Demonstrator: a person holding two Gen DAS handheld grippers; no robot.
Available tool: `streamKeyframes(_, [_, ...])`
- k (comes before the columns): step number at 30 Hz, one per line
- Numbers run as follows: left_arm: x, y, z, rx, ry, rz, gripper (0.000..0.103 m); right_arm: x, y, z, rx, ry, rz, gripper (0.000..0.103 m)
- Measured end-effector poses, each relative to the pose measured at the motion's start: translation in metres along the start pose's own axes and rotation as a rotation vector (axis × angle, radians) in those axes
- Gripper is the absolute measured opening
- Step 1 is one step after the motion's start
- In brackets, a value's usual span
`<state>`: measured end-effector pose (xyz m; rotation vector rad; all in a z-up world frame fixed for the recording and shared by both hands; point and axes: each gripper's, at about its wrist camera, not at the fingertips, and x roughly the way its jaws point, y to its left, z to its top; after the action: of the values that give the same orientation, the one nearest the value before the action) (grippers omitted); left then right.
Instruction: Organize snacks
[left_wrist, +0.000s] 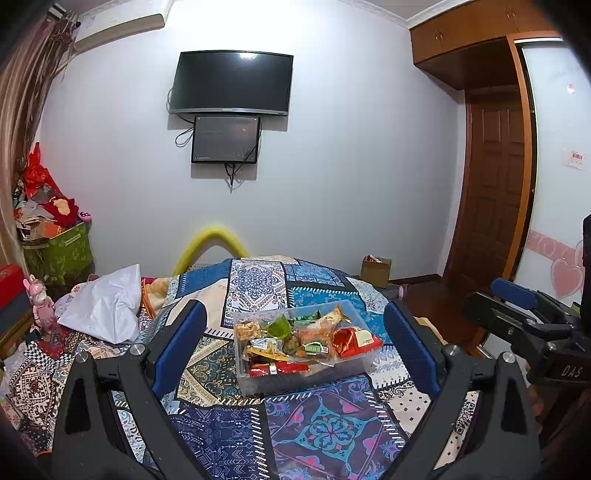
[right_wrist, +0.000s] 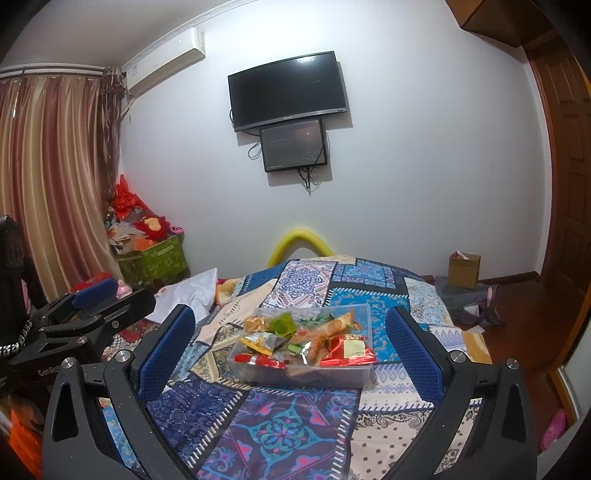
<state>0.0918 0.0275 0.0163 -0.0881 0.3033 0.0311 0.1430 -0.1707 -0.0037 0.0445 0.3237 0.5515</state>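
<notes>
The left tool (left_wrist: 295, 332) and the right tool (right_wrist: 291, 328) both stand wide apart, holding nothing. Between their fingers, further ahead, a clear plastic box (right_wrist: 354, 373) full of wrapped snacks (right_wrist: 306, 339) sits on the patterned bed cover (right_wrist: 288, 432).

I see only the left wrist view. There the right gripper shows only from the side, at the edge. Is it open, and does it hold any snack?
Observer: The right wrist view shows the right gripper open, fingers wide apart, nothing between them.
Operator: What lies ahead of it?
Observer: The clear snack box, full of packets, sits on the bedspread straight ahead, not touched by either finger.
Operator: Is anything on the floor at that side?
Observer: Yes, a pink object, probably a slipper, lies on the wooden floor beside the bed.
</notes>
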Motion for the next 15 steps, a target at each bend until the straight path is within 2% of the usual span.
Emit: streamKeyframes(15, [0.0001,-0.0014,-0.0029,0.004,0.005,-0.023,0.098,-0.0019,-0.0016,0.0008,0.004,0.002,0.0,0.103])
